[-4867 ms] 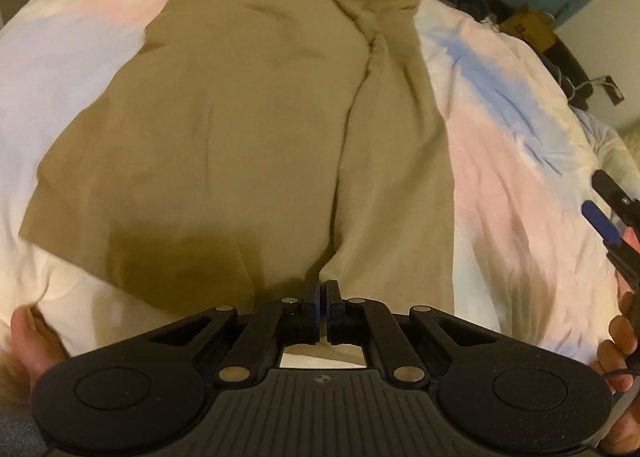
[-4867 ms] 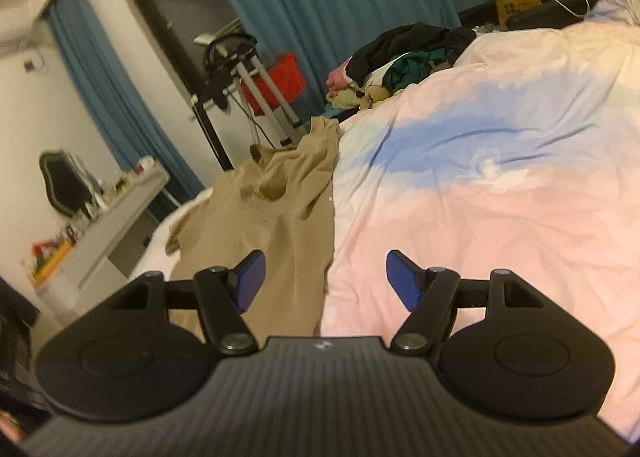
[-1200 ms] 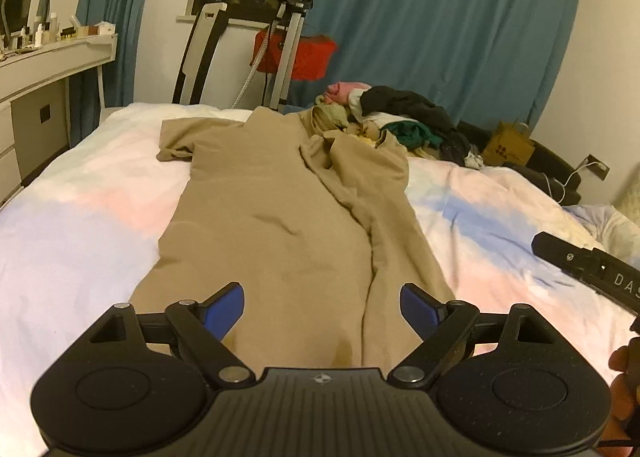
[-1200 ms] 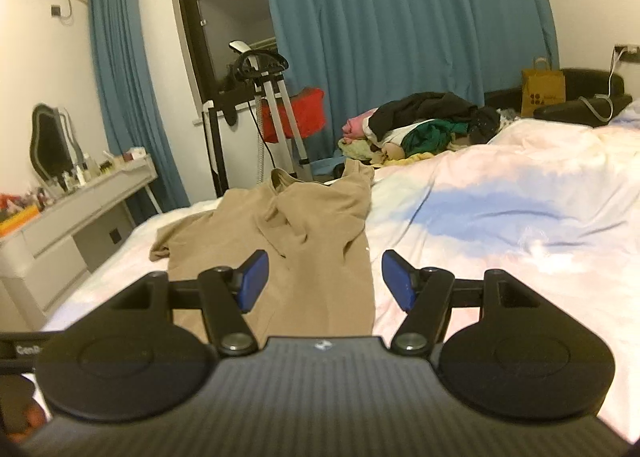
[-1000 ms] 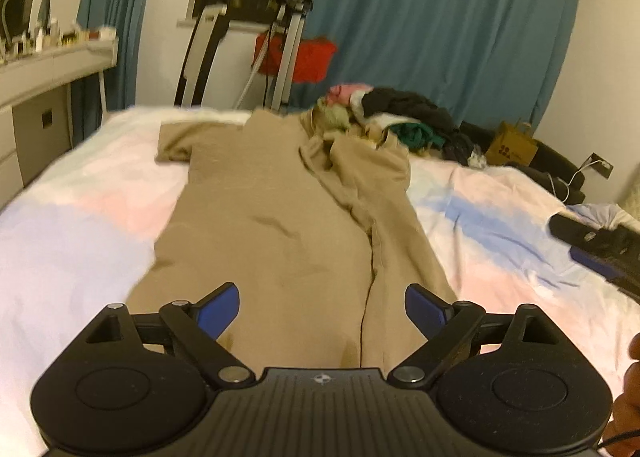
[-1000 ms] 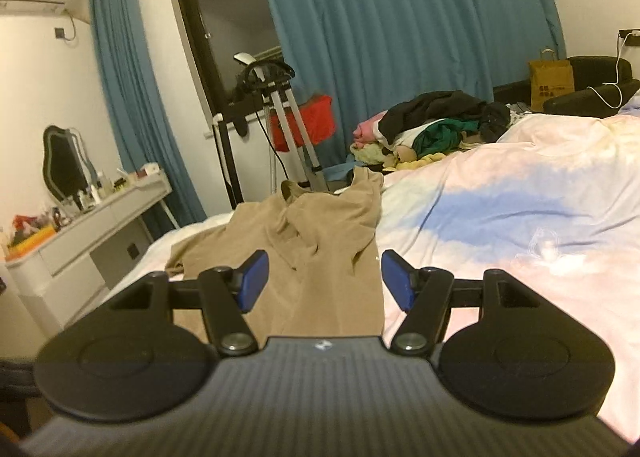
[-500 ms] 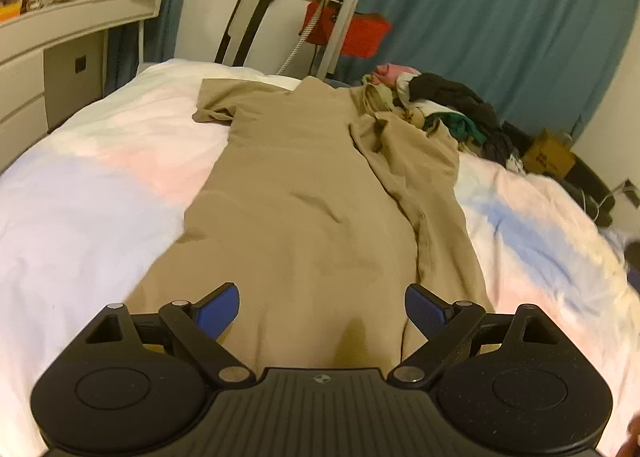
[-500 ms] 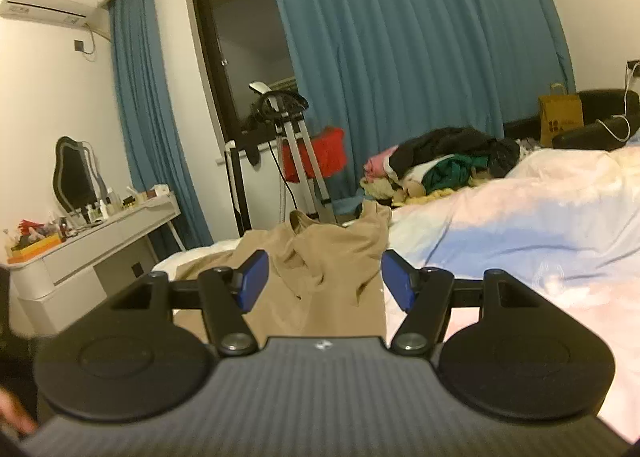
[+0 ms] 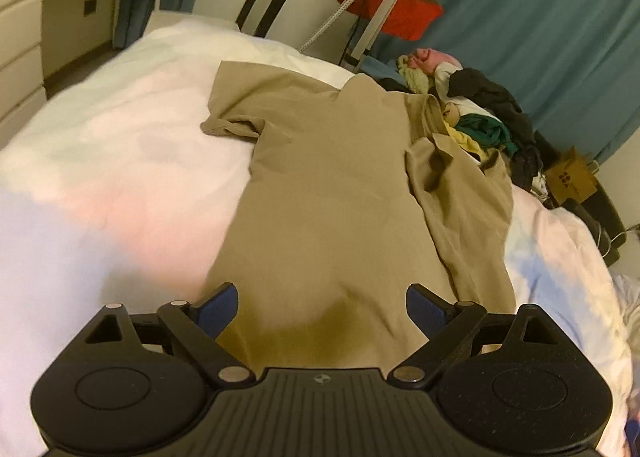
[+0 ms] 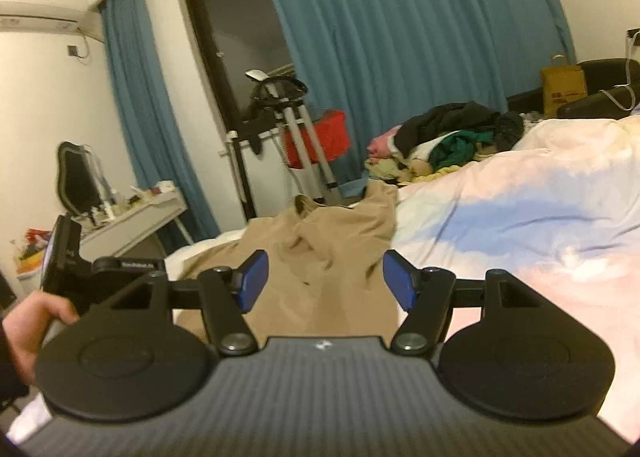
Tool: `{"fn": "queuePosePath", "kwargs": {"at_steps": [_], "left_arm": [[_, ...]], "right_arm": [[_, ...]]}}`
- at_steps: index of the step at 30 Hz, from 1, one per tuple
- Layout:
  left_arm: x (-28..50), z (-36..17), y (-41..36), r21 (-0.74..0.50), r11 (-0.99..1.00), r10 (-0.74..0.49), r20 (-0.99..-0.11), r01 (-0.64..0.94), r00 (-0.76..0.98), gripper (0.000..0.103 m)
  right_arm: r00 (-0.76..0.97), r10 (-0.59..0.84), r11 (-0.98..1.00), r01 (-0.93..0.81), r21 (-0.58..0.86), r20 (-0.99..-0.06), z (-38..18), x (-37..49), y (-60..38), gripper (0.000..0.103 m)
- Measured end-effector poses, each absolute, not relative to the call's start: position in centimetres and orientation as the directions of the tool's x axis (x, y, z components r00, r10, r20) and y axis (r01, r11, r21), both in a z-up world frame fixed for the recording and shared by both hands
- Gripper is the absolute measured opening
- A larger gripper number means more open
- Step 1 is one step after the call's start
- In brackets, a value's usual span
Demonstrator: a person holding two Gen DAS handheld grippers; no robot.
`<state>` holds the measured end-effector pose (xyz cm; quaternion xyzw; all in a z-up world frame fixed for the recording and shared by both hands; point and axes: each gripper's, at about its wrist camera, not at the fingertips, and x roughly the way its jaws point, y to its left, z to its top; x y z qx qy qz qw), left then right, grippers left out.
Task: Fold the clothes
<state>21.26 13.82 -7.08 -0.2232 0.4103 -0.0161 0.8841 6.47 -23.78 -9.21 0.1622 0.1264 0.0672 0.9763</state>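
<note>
A tan short-sleeved shirt point(image 9: 332, 193) lies lengthwise on the bed, its right side folded in over the body and its left sleeve point(image 9: 236, 113) spread flat. My left gripper point(image 9: 322, 309) hovers open over the shirt's lower hem with nothing between its blue pads. The right wrist view shows the same shirt point(image 10: 320, 253) ahead, and my right gripper point(image 10: 324, 283) stands open above its near end, holding nothing. A hand holding the left gripper's body point(image 10: 72, 273) shows at that view's left edge.
The bed has a pale pink, blue and white duvet point(image 9: 100, 193). A heap of mixed clothes point(image 9: 480, 121) sits at the far end of the bed. Beyond stand an exercise machine point(image 10: 280, 129), a white dresser point(image 9: 24, 37), blue curtains and a paper bag point(image 10: 564, 85).
The left gripper has swung left and tilted down over the shirt, which now fills more of its view. The right gripper has barely moved; the left gripper's body now shows in its view.
</note>
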Motion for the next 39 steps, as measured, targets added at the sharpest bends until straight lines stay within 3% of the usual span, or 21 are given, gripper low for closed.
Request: {"fn": "queuePosePath", "kwargs": {"at_steps": [6, 11, 19, 21, 23, 24, 25, 26, 27, 32, 39], "left_arm": [[26.3, -10.4, 17.9, -0.53, 0.828, -0.215, -0.598, -0.181, 0.772, 0.092], [31.3, -13.6, 20.6, -0.575, 0.787, -0.183, -0.563, -0.223, 0.806, 0.091], [38.3, -14.1, 21.2, -0.507, 0.822, -0.033, -0.497, -0.259, 0.867, 0.09], [39.9, -14.1, 21.0, -0.475, 0.844, -0.015, -0.486, -0.249, 0.874, 0.082], [40.9, -14.0, 20.6, -0.437, 0.871, -0.017, -0.484, -0.224, 0.875, 0.054], [41.2, -13.8, 20.2, -0.422, 0.881, -0.022, -0.491, -0.216, 0.871, 0.047], [41.5, -13.6, 19.9, -0.407, 0.888, -0.021, -0.5, -0.213, 0.866, 0.035], [41.8, -13.4, 19.6, -0.385, 0.898, -0.012, -0.507, -0.214, 0.862, 0.015], [41.9, -12.8, 19.1, -0.364, 0.907, -0.005, -0.508, -0.209, 0.861, 0.01], [41.1, -7.7, 14.5, -0.246, 0.963, -0.011, -0.458, -0.114, 0.889, 0.007], [39.1, -1.9, 0.8, -0.092, 0.991, -0.128, -0.421, 0.097, 0.898, 0.006]], "right_arm": [[0.927, 0.232, 0.94, -0.136, 0.312, -0.294, -11.1, 8.6, -22.7, 0.066], [0.894, 0.296, 0.919, -0.171, 0.356, -0.335, -13.1, 11.0, -22.3, 0.066], [0.859, 0.337, 0.878, -0.14, 0.457, -0.385, -16.1, 14.2, -23.3, 0.066], [0.852, 0.335, 0.875, -0.123, 0.469, -0.402, -16.9, 14.6, -23.6, 0.066], [0.846, 0.328, 0.873, -0.102, 0.477, -0.42, -17.4, 14.9, -23.8, 0.066], [0.844, 0.329, 0.868, -0.093, 0.488, -0.424, -17.5, 15.0, -23.9, 0.066], [0.842, 0.334, 0.861, -0.09, 0.501, -0.424, -17.5, 15.1, -24.0, 0.066], [0.841, 0.342, 0.856, -0.094, 0.508, -0.42, -17.5, 15.3, -24.1, 0.066], [0.84, 0.348, 0.853, -0.099, 0.512, -0.417, -17.4, 15.4, -24.1, 0.066], [0.845, 0.347, 0.862, -0.116, 0.494, -0.407, -16.6, 14.9, -24.2, 0.066], [0.865, 0.332, 0.871, -0.129, 0.474, -0.375, -15.0, 13.6, -25.3, 0.066]]}}
